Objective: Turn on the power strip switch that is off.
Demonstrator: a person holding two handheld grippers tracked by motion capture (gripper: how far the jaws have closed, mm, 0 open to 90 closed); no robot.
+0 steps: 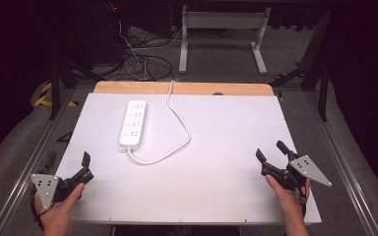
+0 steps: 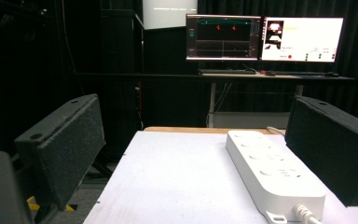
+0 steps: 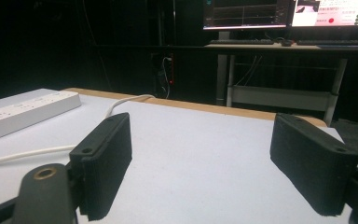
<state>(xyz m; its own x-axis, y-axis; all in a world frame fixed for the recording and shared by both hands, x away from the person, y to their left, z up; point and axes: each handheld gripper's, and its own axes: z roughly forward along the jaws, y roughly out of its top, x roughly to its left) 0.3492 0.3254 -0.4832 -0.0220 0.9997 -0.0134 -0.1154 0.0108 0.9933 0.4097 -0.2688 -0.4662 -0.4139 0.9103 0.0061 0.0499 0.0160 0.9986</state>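
While both hands sat at the near corners of the white table (image 1: 216, 172), the left gripper (image 1: 85, 168) had its jaws spread wide with nothing between them and wasn't touching anything, and the right gripper (image 1: 270, 151) looked the same, wide open and holding nothing. The white power strip (image 1: 133, 124) lay flat on the far left part of the table, well apart from both grippers, with its white cable (image 1: 181, 129) curling off toward the wooden far edge (image 1: 187, 88). In the left gripper view the strip (image 2: 272, 172) sat ahead, toward the right jaw, though I couldn't really tell how close.
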